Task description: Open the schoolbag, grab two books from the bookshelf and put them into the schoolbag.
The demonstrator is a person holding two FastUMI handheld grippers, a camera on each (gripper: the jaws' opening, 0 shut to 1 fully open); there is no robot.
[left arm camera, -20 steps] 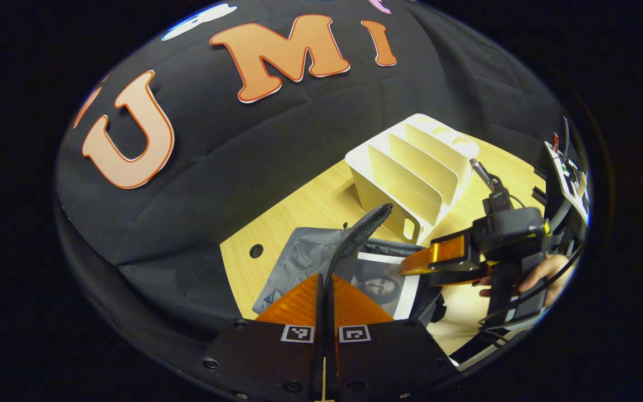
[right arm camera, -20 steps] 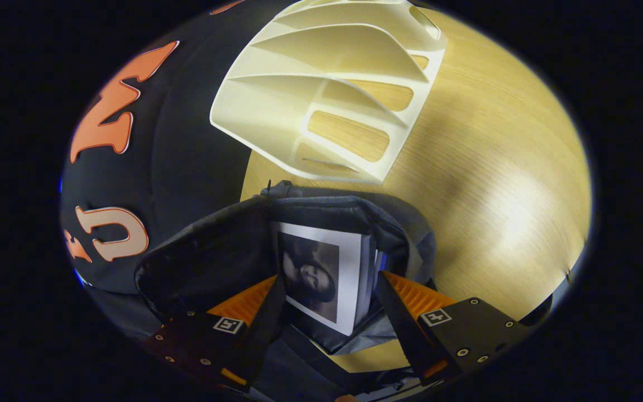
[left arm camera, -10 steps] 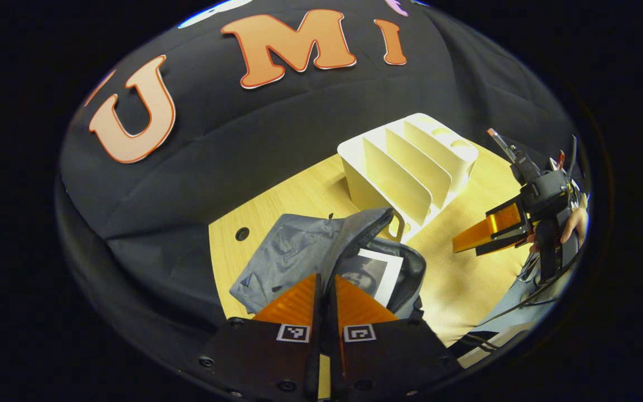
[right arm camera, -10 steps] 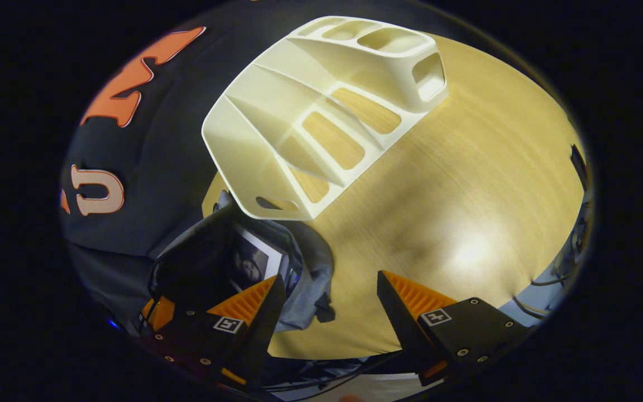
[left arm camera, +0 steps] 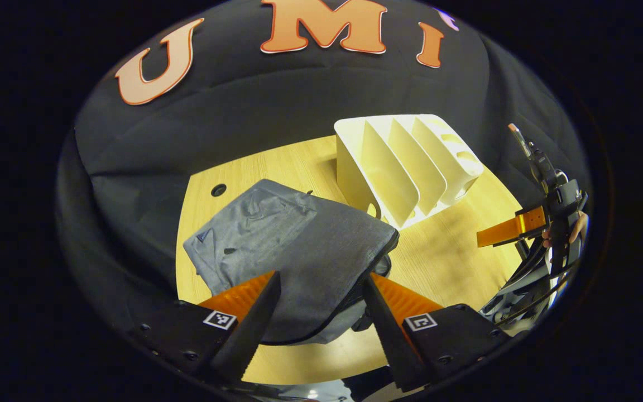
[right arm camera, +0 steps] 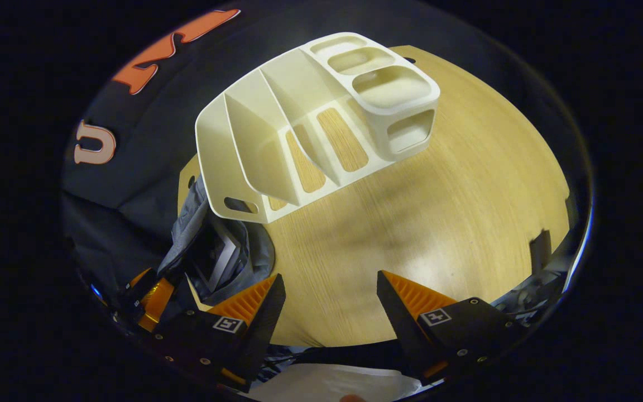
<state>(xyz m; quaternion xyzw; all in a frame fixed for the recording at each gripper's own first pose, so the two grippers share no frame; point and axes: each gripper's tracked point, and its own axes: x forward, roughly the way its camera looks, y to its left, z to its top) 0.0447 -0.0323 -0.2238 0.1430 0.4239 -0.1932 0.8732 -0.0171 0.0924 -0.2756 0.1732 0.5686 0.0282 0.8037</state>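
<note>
The grey schoolbag [left arm camera: 293, 251] lies flat on the wooden table, its flap down over the opening. My left gripper [left arm camera: 321, 296] hovers open just above the bag's near edge, holding nothing. In the right gripper view the bag [right arm camera: 190, 223] sits at the left, and the edge of a book [right arm camera: 218, 258] shows in its mouth. The white bookshelf [left arm camera: 405, 167] stands behind the bag with its slots bare, and shows again as the bookshelf [right arm camera: 310, 123]. My right gripper [right arm camera: 330, 290] is open over bare table, off to the right of the bag. It shows as the right gripper [left arm camera: 514, 230], held by a hand.
The table [right arm camera: 438, 223] stretches wide to the right of the bag and in front of the shelf. A round cable hole [left arm camera: 218, 190] sits near its back left corner. Cables [left arm camera: 522, 290] hang by the right hand. The black cloth wall closes the back.
My left gripper has opened and let go of the bag's flap, which dropped over the opening. My right gripper has drawn back from the bag to the right, still open.
</note>
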